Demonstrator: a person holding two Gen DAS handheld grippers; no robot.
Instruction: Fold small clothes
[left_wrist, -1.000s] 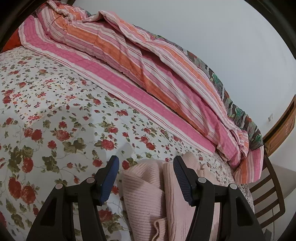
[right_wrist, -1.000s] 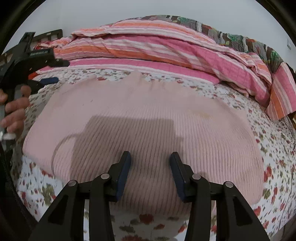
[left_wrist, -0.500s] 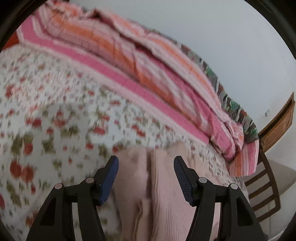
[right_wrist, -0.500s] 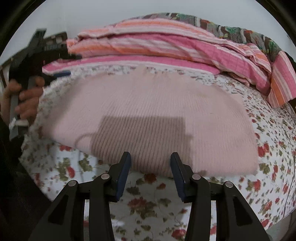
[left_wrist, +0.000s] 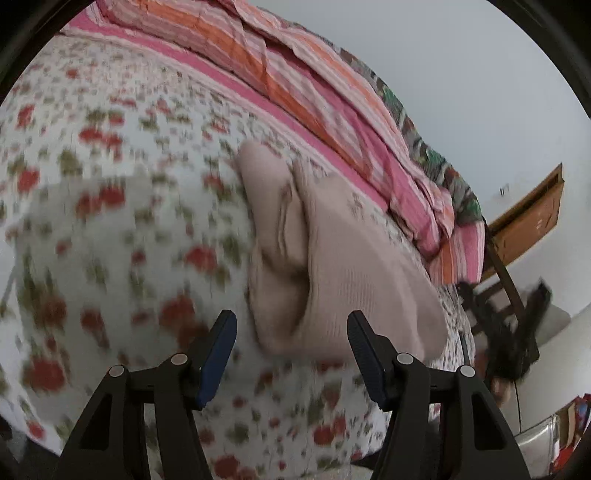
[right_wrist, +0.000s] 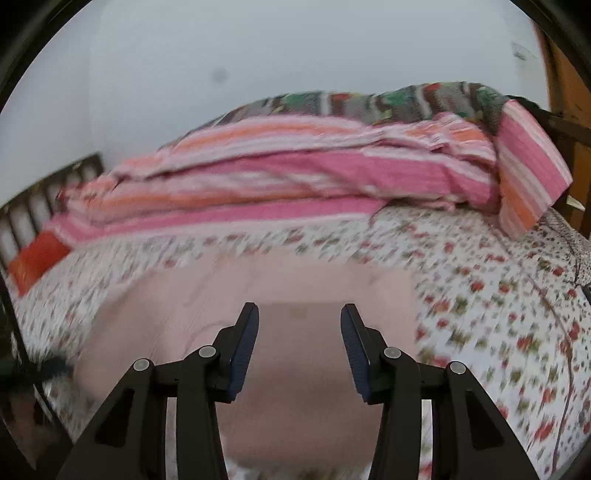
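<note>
The left claw stood spread with nothing between its blue ribbed pads, hanging just short of the near end of the pink knit garment. The right claw was likewise spread and empty, poised above the broad flat face of the same garment.

The garment lay on the bed, folded into a thick bundle, its stacked edges and one rolled lip facing the left claw. It was a fine ribbed knit, matte and pale pink, and by its slump it looked soft, light and limp, likely to stretch and sag if lifted by one point. The ribbing should give the pads good purchase, so slipping seemed a small risk. The better hold was probably the full stack of layers at a corner or along the folded edge, with both claws sharing the load so the fold would not fall open.

Beneath it the floral quilt was stitched and slightly puffy, a yielding surface that could bunch under a low pinch. Beyond lay a crumpled striped blanket in pink, orange and white, heaped along the wall.
</note>
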